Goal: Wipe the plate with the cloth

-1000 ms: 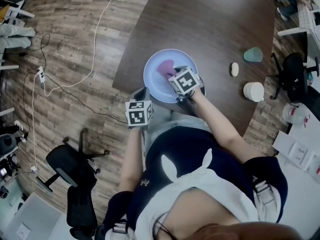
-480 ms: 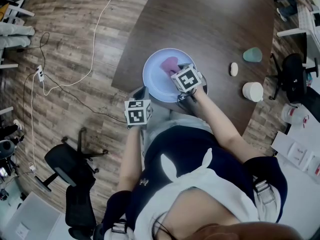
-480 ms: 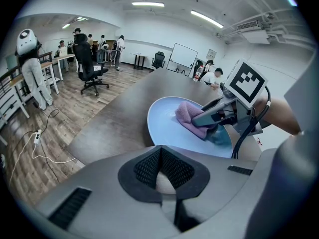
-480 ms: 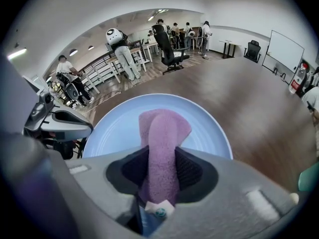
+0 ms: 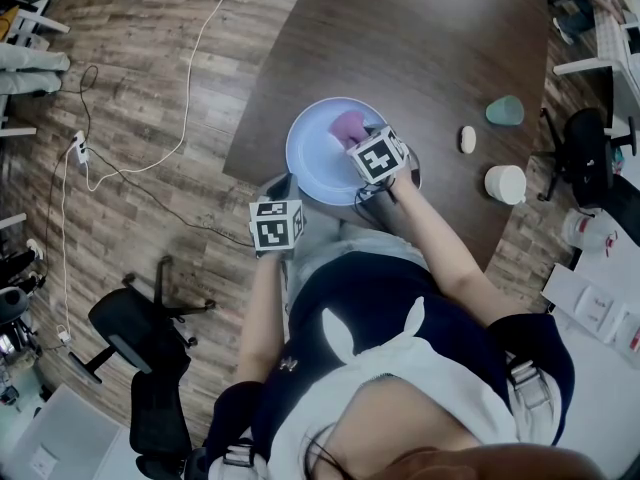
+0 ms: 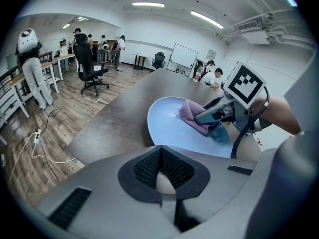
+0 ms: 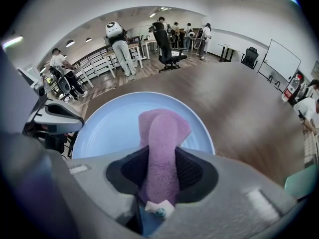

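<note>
Since a second ago, the pink cloth (image 7: 162,133) has slid toward the far right part of the pale blue plate (image 5: 310,158), carried by the right claw (image 7: 158,176), whose jaws pinch it tight. It lies flat on the plate, which sits at the near edge of the dark table (image 5: 420,48). The left claw (image 6: 160,169) hangs just off that edge, near the plate's rim, jaws closed and empty.

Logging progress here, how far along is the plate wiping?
Done: the right tool has the cloth clamped. In hand: the cloth rests on the plate's far half. Left: finishing the wipe; no smears show to judge by. The left tool is shut, empty.
</note>
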`<action>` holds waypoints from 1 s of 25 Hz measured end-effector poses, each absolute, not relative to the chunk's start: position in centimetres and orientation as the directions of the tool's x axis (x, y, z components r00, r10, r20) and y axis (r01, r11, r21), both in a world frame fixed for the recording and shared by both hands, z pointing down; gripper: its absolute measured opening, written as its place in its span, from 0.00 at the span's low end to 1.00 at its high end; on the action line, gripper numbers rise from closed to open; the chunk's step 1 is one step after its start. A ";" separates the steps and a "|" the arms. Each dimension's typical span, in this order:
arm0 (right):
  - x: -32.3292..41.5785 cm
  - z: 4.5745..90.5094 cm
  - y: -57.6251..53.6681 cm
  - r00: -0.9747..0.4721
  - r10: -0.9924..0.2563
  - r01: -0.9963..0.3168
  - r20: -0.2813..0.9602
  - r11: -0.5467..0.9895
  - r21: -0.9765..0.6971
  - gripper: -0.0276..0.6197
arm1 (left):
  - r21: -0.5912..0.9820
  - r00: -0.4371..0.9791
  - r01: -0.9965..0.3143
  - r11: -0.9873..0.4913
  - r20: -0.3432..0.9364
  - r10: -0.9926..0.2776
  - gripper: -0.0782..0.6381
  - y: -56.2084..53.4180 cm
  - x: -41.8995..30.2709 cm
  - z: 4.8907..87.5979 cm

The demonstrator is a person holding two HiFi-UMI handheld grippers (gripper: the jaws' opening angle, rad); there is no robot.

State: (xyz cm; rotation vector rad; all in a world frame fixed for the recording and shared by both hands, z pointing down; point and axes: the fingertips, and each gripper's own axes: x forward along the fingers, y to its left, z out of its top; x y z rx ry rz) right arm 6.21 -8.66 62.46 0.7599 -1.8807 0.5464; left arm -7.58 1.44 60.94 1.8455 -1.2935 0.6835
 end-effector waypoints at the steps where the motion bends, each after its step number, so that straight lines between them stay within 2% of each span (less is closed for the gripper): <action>1: 6.4 62.5 -8.7 -0.301 -0.266 -0.713 0.916 0.701 -0.030 0.26 | 0.283 0.342 -0.940 -0.191 0.777 -0.529 0.11 1.5 -7.6 61.0; 14: 7.7 61.8 -9.7 -0.227 -0.291 -0.707 0.929 0.705 0.048 0.26 | 0.279 0.336 -0.942 -0.188 0.775 -0.535 0.11 1.3 -7.7 60.7; 25: 8.4 61.8 -9.4 -0.195 -0.244 -0.678 0.950 0.734 0.049 0.26 | 0.285 0.342 -0.940 -0.189 0.775 -0.532 0.11 1.3 -7.6 60.9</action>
